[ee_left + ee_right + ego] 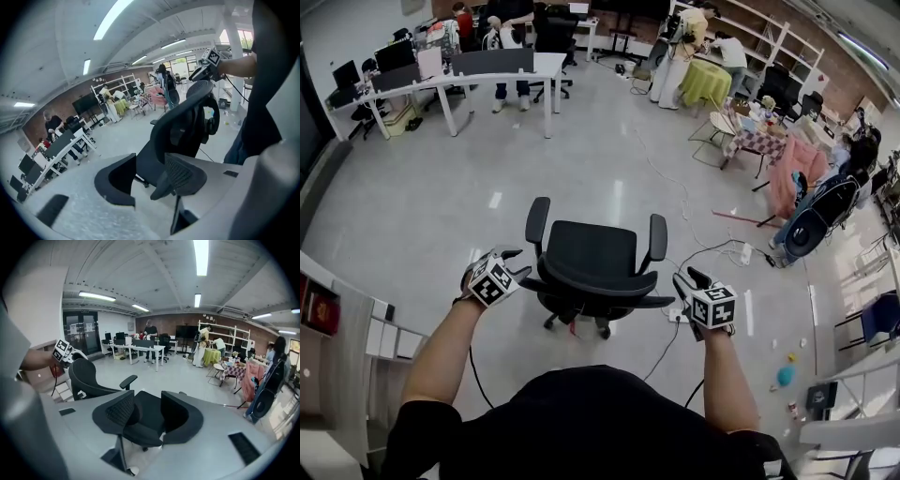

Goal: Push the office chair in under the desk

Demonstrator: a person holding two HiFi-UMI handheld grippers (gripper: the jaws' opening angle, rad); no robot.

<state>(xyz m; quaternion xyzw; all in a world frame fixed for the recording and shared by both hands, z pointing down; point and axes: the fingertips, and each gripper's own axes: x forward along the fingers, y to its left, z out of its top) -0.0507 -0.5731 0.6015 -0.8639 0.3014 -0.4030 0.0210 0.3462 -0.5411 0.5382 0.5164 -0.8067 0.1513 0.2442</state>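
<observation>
Chair (pixel 591 262) stands between the tongs, backrest toward the person; left gripper (pixel 517 262) by its left end, right gripper (pixel 689 277) by its right; both jaws apart, clamping nothing.

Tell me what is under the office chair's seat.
Under the office chair's seat, parts of the black wheeled base and two casters show on the grey floor. The centre column and remaining legs are covered by seat and backrest.
</observation>
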